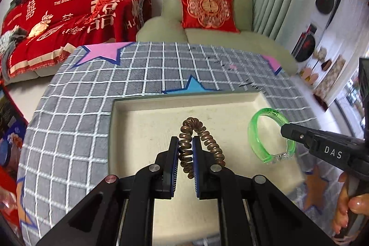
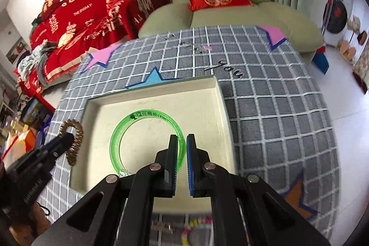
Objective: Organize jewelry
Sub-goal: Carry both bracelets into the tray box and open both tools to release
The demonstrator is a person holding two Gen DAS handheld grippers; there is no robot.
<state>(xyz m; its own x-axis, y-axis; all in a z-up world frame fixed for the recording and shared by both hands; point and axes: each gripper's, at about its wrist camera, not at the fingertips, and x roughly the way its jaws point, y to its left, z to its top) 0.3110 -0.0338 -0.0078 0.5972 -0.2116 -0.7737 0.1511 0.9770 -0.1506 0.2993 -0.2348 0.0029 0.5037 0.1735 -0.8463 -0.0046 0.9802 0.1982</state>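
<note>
Jewelry is being carried to the cream tray (image 1: 129, 107) on the checked worktop (image 1: 76, 112). A coiled bronze bracelet (image 1: 198, 142), springy like a wire curl, is clamped in the left hand-held gripper (image 1: 186, 155) above the tray. A clear green bangle (image 2: 147, 140), hard and smooth, is pinched by the right hand-held gripper (image 2: 182, 153). Next, both should probably be lowered and let go gently.

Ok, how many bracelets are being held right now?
2. The coiled bronze bracelet is in the left gripper, the green bracelet in the right gripper, both over the tray. More beads lie partly hidden below.
</note>
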